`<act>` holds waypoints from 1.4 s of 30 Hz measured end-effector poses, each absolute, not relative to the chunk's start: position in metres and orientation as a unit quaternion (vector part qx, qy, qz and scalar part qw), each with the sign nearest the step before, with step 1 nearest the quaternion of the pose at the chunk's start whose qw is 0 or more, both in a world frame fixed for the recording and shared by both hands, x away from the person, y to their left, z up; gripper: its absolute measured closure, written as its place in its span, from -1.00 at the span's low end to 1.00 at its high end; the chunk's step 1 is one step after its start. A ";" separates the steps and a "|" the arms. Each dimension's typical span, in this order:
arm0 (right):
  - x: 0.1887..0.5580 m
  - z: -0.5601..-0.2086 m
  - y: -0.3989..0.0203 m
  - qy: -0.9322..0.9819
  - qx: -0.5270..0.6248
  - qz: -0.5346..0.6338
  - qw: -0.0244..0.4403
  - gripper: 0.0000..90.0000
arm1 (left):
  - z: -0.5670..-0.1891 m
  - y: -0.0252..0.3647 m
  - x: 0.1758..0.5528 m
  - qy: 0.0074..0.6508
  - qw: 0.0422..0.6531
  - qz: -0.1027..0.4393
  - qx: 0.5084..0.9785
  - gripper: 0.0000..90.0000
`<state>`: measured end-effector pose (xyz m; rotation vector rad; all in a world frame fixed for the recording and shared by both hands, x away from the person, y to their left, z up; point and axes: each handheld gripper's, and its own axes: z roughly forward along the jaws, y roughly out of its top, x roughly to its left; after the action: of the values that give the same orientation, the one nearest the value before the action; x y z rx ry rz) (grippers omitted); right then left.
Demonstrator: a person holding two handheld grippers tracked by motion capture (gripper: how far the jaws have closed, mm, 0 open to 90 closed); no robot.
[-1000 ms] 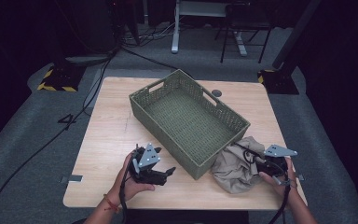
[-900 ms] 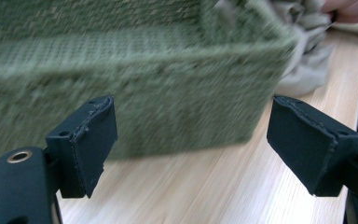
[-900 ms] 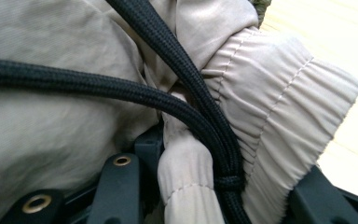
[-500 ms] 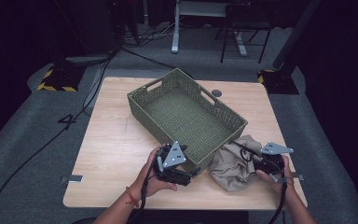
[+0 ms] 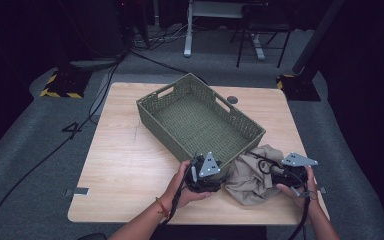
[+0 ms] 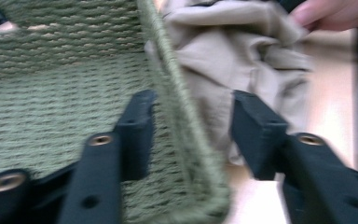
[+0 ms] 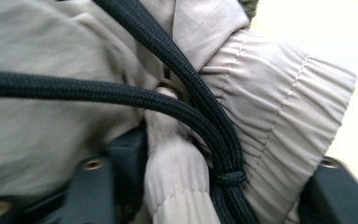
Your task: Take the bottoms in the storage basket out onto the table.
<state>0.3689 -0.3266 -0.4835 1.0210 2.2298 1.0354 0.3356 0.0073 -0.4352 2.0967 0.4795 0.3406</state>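
Woven green basket (image 5: 200,117): empty | left gripper (image 5: 206,176) fingers astride its wall, closing | right gripper (image 5: 286,174) fingers parting around beige garment (image 5: 250,175)

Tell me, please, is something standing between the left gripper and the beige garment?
Yes. In the left gripper view the near wall of the green basket runs up between the jaws of the left gripper, which have just been closing, and the beige garment lies just behind that wall.

A light wooden table (image 5: 125,165) carries a green woven basket (image 5: 200,120) and, at its near corner, a crumpled beige garment (image 5: 250,175).
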 end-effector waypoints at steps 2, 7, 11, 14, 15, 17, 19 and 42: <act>0.367 -0.481 -0.328 0.811 0.376 0.379 0.241 -0.26 | -0.437 0.008 0.336 0.196 0.463 0.161 0.849 0.29; 0.355 -0.468 -0.338 0.803 0.375 0.398 0.238 -0.36 | -0.435 0.012 0.340 0.182 0.452 0.171 0.856 0.52; 0.346 -0.460 -0.344 0.800 0.369 0.404 0.246 -0.38 | -0.435 0.017 0.340 0.181 0.445 0.175 0.859 0.60; 0.340 -0.455 -0.348 0.800 0.366 0.408 0.245 -0.37 | -0.434 0.027 0.341 0.183 0.441 0.176 0.861 0.58; 0.339 -0.455 -0.349 0.800 0.366 0.408 0.245 -0.36 | -0.433 0.032 0.342 0.187 0.441 0.176 0.860 0.58; 0.337 -0.456 -0.352 0.803 0.365 0.404 0.244 -0.34 | -0.433 0.039 0.342 0.191 0.439 0.179 0.859 0.56; 0.335 -0.457 -0.354 0.804 0.366 0.401 0.242 -0.34 | -0.433 0.047 0.343 0.196 0.438 0.181 0.859 0.54; 0.351 -0.490 -0.358 0.816 0.381 0.390 0.191 -0.44 | -0.432 0.111 0.353 0.215 0.439 0.181 0.853 0.41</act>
<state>0.3513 -0.3577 -0.4899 1.0705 2.2925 1.0966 0.3533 0.1110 -0.4318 2.1198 0.5347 0.4486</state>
